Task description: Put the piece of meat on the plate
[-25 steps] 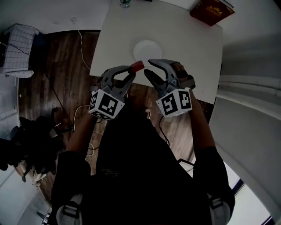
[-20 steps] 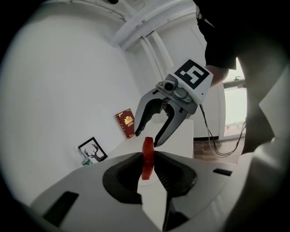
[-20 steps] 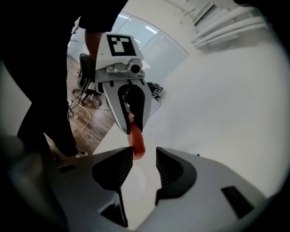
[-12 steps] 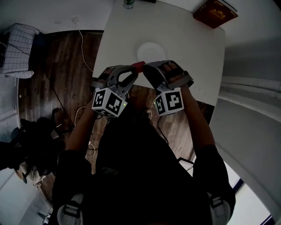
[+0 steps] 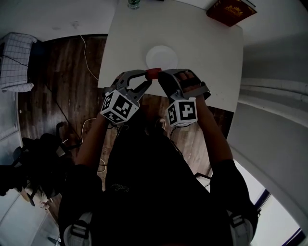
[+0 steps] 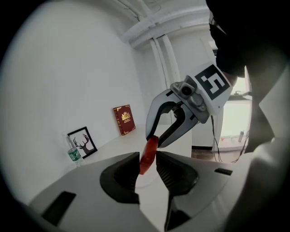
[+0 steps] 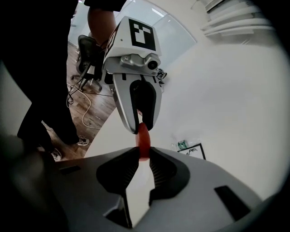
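Between both tips I see the piece of meat [image 5: 152, 73], lengthwise from left gripper [image 5: 147, 77] to right gripper [image 5: 161, 76]. Left jaws are opening off it, right jaws are closing on it.

open path to plate [image 5: 161, 56]; book [image 5: 231, 10], bottle [image 5: 134, 4] well apart

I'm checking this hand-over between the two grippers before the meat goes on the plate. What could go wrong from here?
1. The left gripper's jaws are opening with the meat between them, while the right gripper's jaws are closing on just its other end. Such a small grip may let it slip.
2. The meat hangs over the table, short of the plate, so a drop now would likely miss the plate.
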### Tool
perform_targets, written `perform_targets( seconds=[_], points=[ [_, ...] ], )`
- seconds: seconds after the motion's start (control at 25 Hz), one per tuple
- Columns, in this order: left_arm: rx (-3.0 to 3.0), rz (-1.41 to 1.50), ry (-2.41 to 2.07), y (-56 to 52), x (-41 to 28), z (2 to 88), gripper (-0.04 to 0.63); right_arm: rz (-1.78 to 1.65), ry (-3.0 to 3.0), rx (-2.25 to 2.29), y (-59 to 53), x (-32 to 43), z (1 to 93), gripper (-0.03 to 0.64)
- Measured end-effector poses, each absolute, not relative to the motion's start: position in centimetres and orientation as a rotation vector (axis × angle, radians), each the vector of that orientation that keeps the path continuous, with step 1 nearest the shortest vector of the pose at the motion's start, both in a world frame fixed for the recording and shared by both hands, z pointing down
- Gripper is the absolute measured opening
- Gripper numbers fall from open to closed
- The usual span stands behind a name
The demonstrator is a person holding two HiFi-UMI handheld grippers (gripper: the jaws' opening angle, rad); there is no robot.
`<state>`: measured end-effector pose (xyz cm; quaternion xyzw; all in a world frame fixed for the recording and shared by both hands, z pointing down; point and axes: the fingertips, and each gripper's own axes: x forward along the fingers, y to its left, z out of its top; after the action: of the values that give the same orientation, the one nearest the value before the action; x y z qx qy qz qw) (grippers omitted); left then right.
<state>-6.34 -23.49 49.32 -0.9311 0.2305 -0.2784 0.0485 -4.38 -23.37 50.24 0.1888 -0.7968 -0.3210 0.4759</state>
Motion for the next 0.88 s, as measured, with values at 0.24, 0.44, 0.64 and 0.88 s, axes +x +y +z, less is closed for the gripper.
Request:
perform_targets(
  seconds=[0.24, 0.44, 0.64, 0.88],
  points=[
    [-2.981, -0.766, 1.12, -25.9, -8.9, 50.9, 0.002, -0.657, -1.859, 0.644, -25.2, -0.1, 51.8, 0.087],
    [-3.018, -0.789, 1.475, -25.6, -10.1, 53.9, 0.002, -0.609, -1.773, 0.694, -25.4, 1.4, 53.6, 0.087],
    [-3.024, -0.896, 1.579, -24.5, -10.1, 55.9, 0.002, -0.56, -1.731, 0.664, -25.6, 1.6, 56.0, 0.087],
    [-3.057, -0.862, 1.654, -24.1, -11.0, 56.7, 0.002, -0.553, -1.637, 0.612, -26.5, 1.3, 59.3, 0.087]
  ],
)
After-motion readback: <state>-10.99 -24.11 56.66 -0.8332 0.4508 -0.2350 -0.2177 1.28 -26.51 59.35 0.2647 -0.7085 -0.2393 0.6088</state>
